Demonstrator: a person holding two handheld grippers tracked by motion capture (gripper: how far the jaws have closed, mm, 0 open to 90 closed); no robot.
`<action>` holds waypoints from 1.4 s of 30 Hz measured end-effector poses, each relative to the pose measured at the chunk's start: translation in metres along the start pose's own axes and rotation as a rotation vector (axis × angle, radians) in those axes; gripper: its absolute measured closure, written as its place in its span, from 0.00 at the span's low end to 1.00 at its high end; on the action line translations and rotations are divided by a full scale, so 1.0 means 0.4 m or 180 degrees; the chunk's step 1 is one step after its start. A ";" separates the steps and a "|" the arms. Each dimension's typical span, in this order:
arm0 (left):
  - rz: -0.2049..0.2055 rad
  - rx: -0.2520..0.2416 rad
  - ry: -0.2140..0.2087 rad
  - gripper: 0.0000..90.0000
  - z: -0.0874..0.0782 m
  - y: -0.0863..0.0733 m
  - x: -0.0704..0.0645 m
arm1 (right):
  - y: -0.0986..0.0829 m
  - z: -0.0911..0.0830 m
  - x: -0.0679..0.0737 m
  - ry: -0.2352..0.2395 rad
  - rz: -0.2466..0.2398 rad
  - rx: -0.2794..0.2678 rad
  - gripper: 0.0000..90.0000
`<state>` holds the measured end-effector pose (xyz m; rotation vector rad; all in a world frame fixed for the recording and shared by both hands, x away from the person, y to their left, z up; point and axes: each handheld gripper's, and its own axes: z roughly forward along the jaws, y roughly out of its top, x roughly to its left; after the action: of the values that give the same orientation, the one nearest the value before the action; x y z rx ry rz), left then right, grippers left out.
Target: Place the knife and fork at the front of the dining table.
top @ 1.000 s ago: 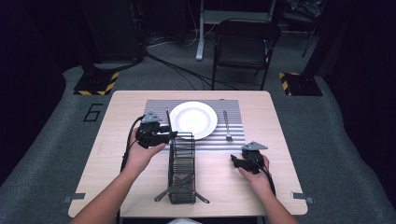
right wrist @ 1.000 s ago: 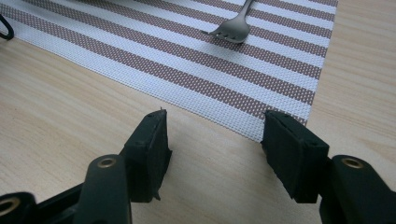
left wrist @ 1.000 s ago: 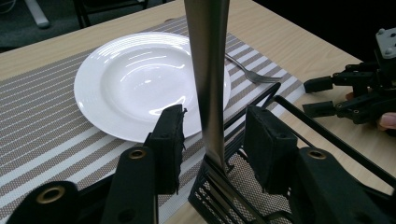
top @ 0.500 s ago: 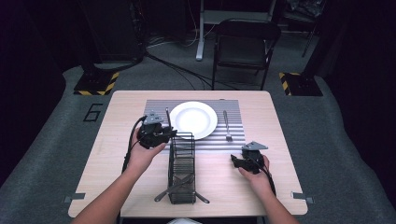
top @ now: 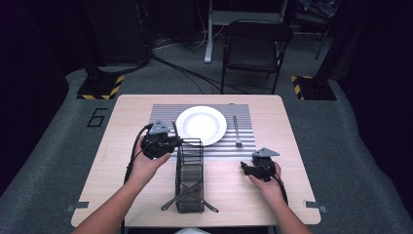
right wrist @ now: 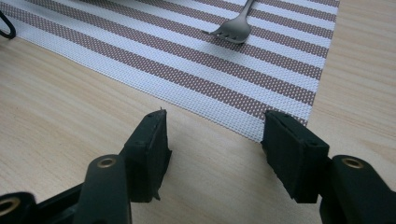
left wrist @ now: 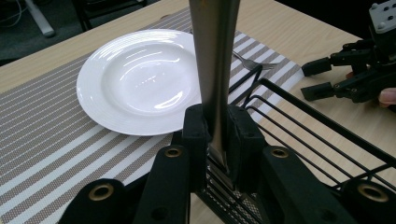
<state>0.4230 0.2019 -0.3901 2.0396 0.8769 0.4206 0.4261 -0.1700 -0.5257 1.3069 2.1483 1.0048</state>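
left gripper: the left gripper [top: 168,142] sits left of centre in the high view, right at the far end of the wire rack [top: 190,178]. Its jaws are clamped on a flat metal utensil handle [left wrist: 214,70], probably a knife, though the business end runs out of the top of the left gripper view, so I can't swear to it.

right gripper: the right gripper [right wrist: 212,140] is parked low over bare table [top: 302,161] at the lower right of the high view, jaws spread wide with nothing in them.

where the thing is: the handle stands nearly upright in the middle of the left gripper view, with the plate [left wrist: 140,79] behind it and the rack's black wires just to its right.

what could go wrong: the grip is only on a narrow bit of smooth steel, so I reckon it could swivel or slide in the pads if it gets tilted fast. It's also really close to the rack's top wire, so a sideways swing might snag it and drag the rack. Setting it down carelessly could clip the plate rim.

materials: the handle is brushed steel, flat and slightly tapered. The plate is glossy white ceramic, round with a broad rim. The rack is thin black wire, long and narrow. The placemat [right wrist: 140,42] is woven in grey and white stripes, grippy looking. The fork [right wrist: 233,28] on it is matte steel. The table is pale wood grain, smooth.
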 end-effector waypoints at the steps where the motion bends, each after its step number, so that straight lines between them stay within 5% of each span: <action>1: 0.0000 0.0003 -0.0015 0.88 -0.002 -0.001 0.000 | 0.000 0.000 0.000 0.0000 0.0000 -0.0001 0.45; 17: 0.0013 0.0030 -0.0105 0.90 -0.013 0.036 -0.008 | 0.000 0.000 0.000 0.0001 -0.0004 0.0002 0.45; 32: -0.0082 0.0105 -0.0218 0.90 -0.075 0.111 0.008 | 0.000 0.000 -0.001 0.0002 -0.0005 0.0001 0.45; 42: -0.0019 0.0129 -0.0201 0.91 -0.110 0.140 0.019 | 0.000 0.000 -0.001 0.0002 -0.0005 0.0001 0.45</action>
<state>0.4269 0.2109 -0.3191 2.0753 0.8593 0.3360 0.4262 -0.1702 -0.5257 1.3051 2.1497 1.0042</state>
